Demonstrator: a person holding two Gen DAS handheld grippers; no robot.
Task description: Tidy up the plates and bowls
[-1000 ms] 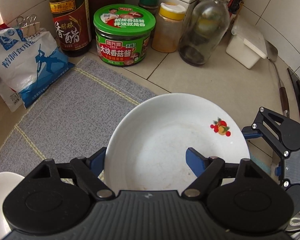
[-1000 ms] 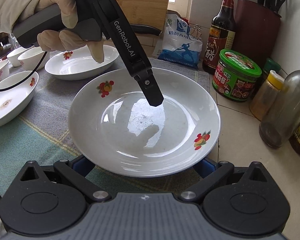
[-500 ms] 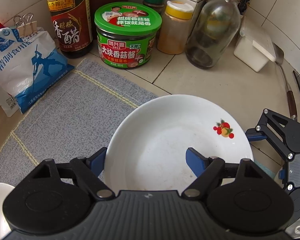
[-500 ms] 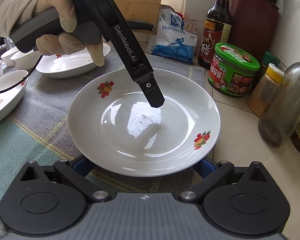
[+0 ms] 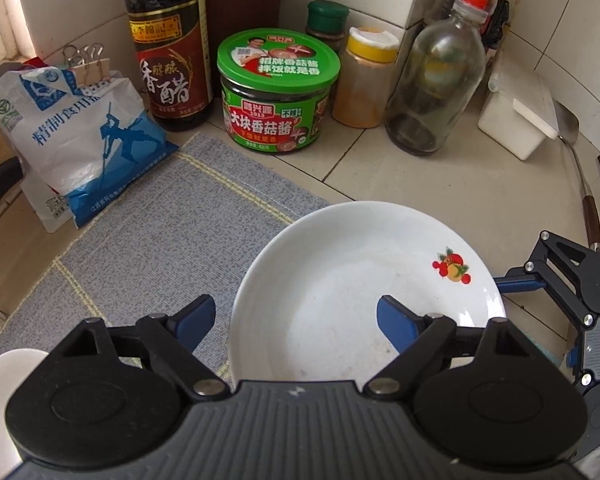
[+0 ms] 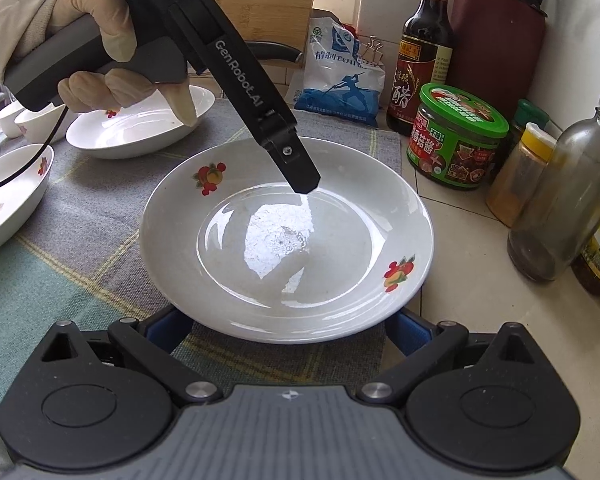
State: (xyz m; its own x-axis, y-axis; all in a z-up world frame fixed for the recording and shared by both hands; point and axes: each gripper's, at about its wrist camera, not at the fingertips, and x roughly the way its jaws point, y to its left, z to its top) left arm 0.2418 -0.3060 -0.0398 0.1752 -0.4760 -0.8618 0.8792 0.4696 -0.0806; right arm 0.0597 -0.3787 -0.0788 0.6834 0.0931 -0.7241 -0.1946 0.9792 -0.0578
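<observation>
A white plate with fruit prints (image 6: 284,236) lies on the grey checked mat (image 6: 80,240), also seen in the left wrist view (image 5: 360,288). My left gripper (image 5: 296,318) is open, one finger (image 5: 400,320) over the plate's inside and the other (image 5: 192,320) outside its rim; the inner finger (image 6: 296,164) shows from the right wrist view. My right gripper (image 6: 288,326) is open, its fingertips under the plate's near rim. A second white plate (image 6: 140,124) and a bowl (image 6: 8,196) lie at the left.
A salt bag (image 5: 76,140), vinegar bottle (image 5: 168,52), green-lidded jar (image 5: 276,92), spice jar (image 5: 364,80), glass bottle (image 5: 436,76) and white box (image 5: 516,120) stand along the back wall. Small cups (image 6: 16,120) sit at the far left. A spatula (image 5: 580,184) lies at the right.
Both grippers and the plate have drifted a little toward the jars at the back; the plates at the left have slid further left in view. Both grippers stay open.
</observation>
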